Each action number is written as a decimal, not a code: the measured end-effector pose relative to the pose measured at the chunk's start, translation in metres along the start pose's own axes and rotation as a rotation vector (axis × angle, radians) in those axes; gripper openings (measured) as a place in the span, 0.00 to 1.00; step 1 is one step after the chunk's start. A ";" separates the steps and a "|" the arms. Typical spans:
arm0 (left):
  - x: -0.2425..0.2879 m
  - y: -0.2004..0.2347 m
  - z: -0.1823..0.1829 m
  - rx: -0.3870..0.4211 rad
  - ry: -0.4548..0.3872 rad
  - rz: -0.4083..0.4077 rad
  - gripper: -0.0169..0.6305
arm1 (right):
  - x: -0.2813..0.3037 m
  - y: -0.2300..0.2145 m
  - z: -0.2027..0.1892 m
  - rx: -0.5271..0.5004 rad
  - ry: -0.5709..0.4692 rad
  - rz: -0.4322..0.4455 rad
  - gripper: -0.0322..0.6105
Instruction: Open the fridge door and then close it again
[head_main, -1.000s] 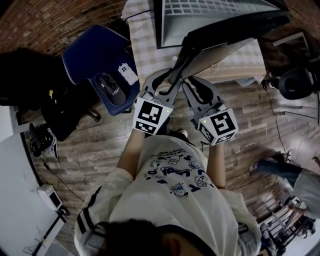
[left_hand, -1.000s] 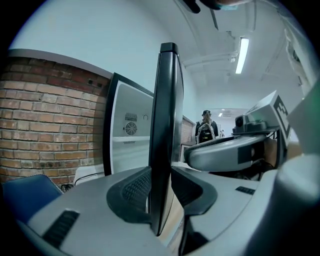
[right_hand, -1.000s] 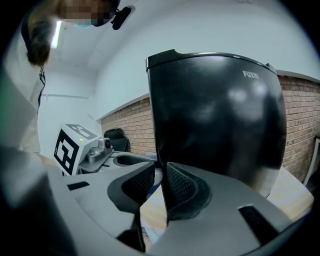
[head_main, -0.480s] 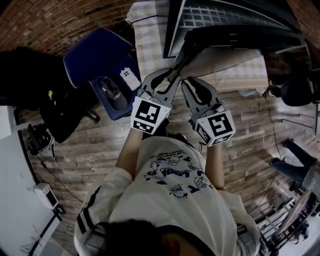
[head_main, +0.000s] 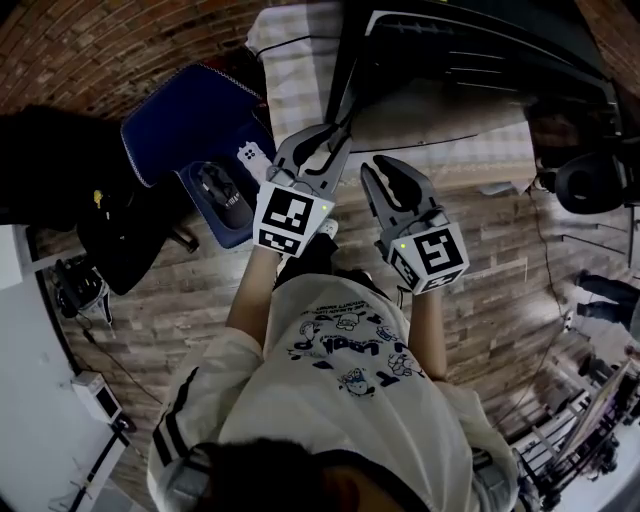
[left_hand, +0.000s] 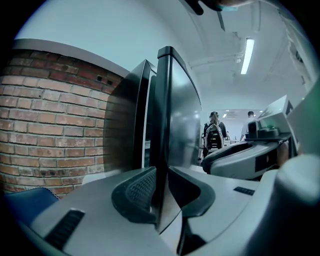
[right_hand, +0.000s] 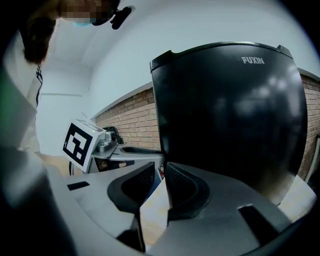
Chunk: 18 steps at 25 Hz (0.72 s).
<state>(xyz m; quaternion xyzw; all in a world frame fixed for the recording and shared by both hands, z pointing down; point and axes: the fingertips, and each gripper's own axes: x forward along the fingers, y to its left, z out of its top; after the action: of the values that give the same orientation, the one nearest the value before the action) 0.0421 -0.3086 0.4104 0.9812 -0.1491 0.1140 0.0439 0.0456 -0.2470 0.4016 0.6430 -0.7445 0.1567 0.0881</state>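
Note:
A black fridge stands on a table with a checked cloth (head_main: 290, 60). Its door (head_main: 450, 105) is ajar at a narrow angle to the body. In the left gripper view the door's (left_hand: 180, 110) free edge runs upright between my jaws. My left gripper (head_main: 335, 135) (left_hand: 161, 190) has just been closing, and its pads now press on that edge. My right gripper (head_main: 385, 180) (right_hand: 161, 182) sits just before the door's (right_hand: 225, 120) outer face. A narrow gap shows between its jaws, with nothing in it.
A blue chair seat (head_main: 190, 130) with a dark mouse-like thing and a small white remote stands at the left of the table. Black bags (head_main: 60, 160) lie further left. A brick wall (left_hand: 50, 130) is behind the fridge. People (left_hand: 215, 135) stand in the background.
The door has swung toward the fridge body, and the white shelf grid inside is now nearly hidden. Both grippers have moved with it toward the fridge. The left jaws have narrowed on the door's edge.

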 end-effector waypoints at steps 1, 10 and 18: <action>0.002 0.002 0.001 0.004 0.001 0.001 0.16 | 0.001 -0.001 0.000 0.001 0.002 -0.002 0.19; 0.016 0.021 0.004 0.005 -0.003 -0.003 0.16 | 0.012 -0.010 0.001 0.009 0.012 -0.022 0.19; 0.021 0.026 0.006 0.003 0.000 -0.014 0.16 | 0.016 -0.016 0.003 0.018 0.009 -0.044 0.19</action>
<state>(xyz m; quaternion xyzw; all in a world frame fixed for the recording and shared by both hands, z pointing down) 0.0552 -0.3397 0.4107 0.9823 -0.1419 0.1139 0.0434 0.0587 -0.2647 0.4059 0.6594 -0.7283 0.1641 0.0892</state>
